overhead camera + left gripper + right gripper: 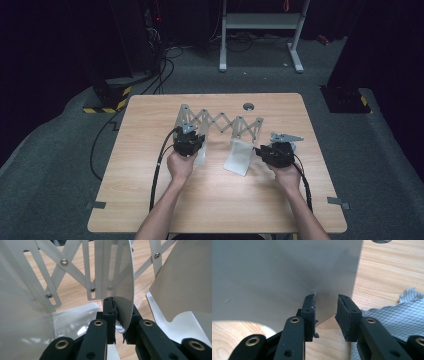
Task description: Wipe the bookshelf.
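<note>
A white scissor-lattice rack (220, 122) stands stretched across the middle of the table. My left gripper (190, 139) is just in front of its left end. In the left gripper view the left gripper (115, 305) is shut on the lower edge of a thin, upright white plate (122, 282), with the rack's slats (52, 272) right behind it. A second white L-shaped plate (239, 156) stands near the middle. My right gripper (260, 150) is at its right side. In the right gripper view the right gripper (326, 300) is open, and the lower corner of this plate (287, 277) reaches between the jaws.
A grey textured mat (392, 315) lies on the wood to the right of the right gripper. The table has a round hole (248, 106) near its far edge. Another white plate (25, 325) stands at the left of the left gripper. Cables trail off the table's left side.
</note>
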The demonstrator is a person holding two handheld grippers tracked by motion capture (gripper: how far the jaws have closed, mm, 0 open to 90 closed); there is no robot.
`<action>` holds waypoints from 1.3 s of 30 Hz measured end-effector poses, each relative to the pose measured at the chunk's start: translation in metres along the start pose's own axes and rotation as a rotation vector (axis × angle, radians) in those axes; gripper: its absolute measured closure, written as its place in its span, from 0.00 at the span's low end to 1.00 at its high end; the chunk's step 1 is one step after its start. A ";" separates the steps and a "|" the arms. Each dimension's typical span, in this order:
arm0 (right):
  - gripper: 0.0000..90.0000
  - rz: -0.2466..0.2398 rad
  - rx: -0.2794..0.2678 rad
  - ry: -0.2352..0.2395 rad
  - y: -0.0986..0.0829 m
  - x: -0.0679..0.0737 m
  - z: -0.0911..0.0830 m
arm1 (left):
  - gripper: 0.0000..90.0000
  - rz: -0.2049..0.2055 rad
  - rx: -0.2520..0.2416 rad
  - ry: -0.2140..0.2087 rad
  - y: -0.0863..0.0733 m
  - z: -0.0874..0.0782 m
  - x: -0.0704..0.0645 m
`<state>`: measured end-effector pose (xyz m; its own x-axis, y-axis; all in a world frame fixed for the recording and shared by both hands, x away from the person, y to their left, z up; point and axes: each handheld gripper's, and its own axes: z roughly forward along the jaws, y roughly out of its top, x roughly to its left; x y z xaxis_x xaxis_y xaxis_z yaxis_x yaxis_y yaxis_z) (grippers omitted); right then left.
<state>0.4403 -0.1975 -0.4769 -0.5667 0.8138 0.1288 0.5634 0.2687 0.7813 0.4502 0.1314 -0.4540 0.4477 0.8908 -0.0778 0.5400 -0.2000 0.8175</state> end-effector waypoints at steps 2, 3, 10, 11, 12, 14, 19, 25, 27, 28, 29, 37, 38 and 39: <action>0.76 0.010 -0.006 -0.008 0.001 -0.003 0.000 | 0.93 -0.003 -0.001 -0.002 -0.001 -0.001 0.002; 0.76 0.010 -0.008 -0.013 0.002 -0.004 0.000 | 0.94 0.001 -0.002 -0.001 -0.001 -0.002 0.003; 0.76 0.030 -0.033 -0.050 0.013 -0.012 -0.001 | 0.97 0.014 -0.005 0.012 -0.005 -0.007 0.007; 0.76 0.037 -0.030 -0.051 0.014 -0.014 0.000 | 0.97 0.017 -0.005 0.013 -0.005 -0.008 0.008; 0.76 0.038 -0.029 -0.055 0.016 -0.015 0.000 | 0.97 0.017 -0.005 0.012 -0.006 -0.008 0.008; 0.76 0.046 -0.031 -0.061 0.019 -0.018 0.002 | 0.98 0.018 -0.007 0.011 -0.006 -0.008 0.008; 0.77 0.080 -0.041 -0.077 0.028 -0.024 0.006 | 0.98 0.014 -0.008 0.006 -0.007 -0.010 0.008; 0.76 0.095 -0.037 -0.089 0.034 -0.030 0.012 | 0.97 0.027 -0.012 -0.009 -0.008 -0.010 0.008; 0.77 0.092 -0.028 -0.100 0.037 -0.030 0.014 | 0.98 0.028 -0.012 -0.007 -0.008 -0.010 0.008; 0.77 0.095 -0.027 -0.100 0.038 -0.030 0.014 | 0.98 0.026 -0.013 -0.009 -0.008 -0.010 0.008; 0.77 0.097 -0.028 -0.097 0.039 -0.031 0.014 | 0.98 0.027 -0.013 -0.009 -0.008 -0.010 0.008; 0.77 0.084 -0.025 -0.076 0.036 -0.029 0.008 | 0.98 0.039 -0.014 -0.024 -0.008 -0.010 0.009; 0.77 0.082 -0.025 -0.072 0.035 -0.028 0.007 | 0.98 0.041 -0.014 -0.025 -0.007 -0.010 0.009; 0.77 0.079 -0.025 -0.071 0.034 -0.027 0.006 | 0.98 0.047 -0.014 -0.027 -0.007 -0.010 0.009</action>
<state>0.4790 -0.2073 -0.4576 -0.4766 0.8667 0.1475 0.5888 0.1901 0.7856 0.4435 0.1453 -0.4544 0.4915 0.8692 -0.0540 0.5079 -0.2357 0.8286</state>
